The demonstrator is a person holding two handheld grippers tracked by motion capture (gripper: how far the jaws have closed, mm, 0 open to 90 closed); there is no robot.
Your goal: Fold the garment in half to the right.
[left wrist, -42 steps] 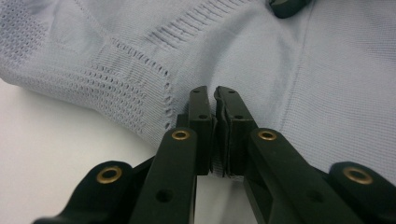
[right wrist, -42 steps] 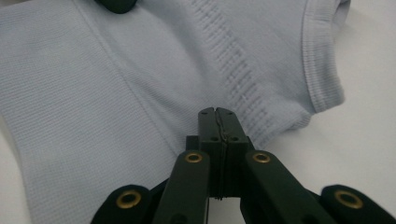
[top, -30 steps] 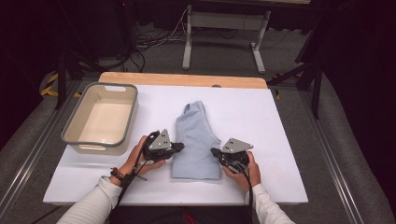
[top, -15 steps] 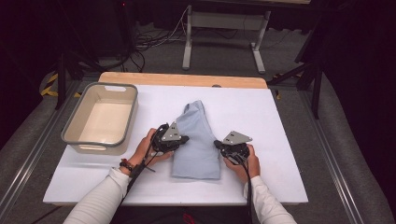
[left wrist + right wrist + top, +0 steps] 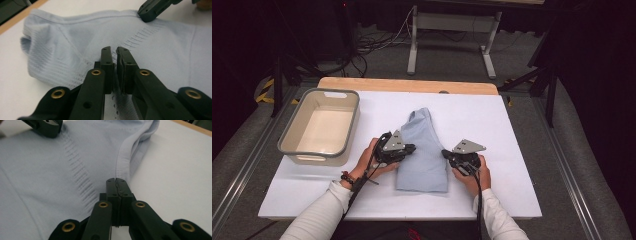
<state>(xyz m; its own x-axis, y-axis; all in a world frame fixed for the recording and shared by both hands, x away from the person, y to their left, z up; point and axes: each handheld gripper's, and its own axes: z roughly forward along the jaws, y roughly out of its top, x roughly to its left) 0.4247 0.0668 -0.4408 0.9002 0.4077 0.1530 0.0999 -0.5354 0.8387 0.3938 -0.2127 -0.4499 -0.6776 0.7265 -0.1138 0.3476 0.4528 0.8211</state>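
Lying folded at the middle of the white table top (image 5: 512, 150), a pale blue knit garment (image 5: 424, 155) has its narrow end toward 12 o'clock and its wide hem toward 6 o'clock. At its 9 o'clock edge sits the left gripper (image 5: 411, 148), whose jaws have just been opening a little; in the left gripper view they stand a narrow slit apart over the ribbed cloth, tips resting on the fabric, which runs up into the slit, though whether the pads press it I cannot tell. At the garment's 3 o'clock edge the right gripper (image 5: 446, 153) has its jaws pressed fully together, their tips at the thick folded hem in the right gripper view; whether any fabric is pinched between them cannot be told. A beige plastic bin (image 5: 292, 131) stands well apart at 9 o'clock
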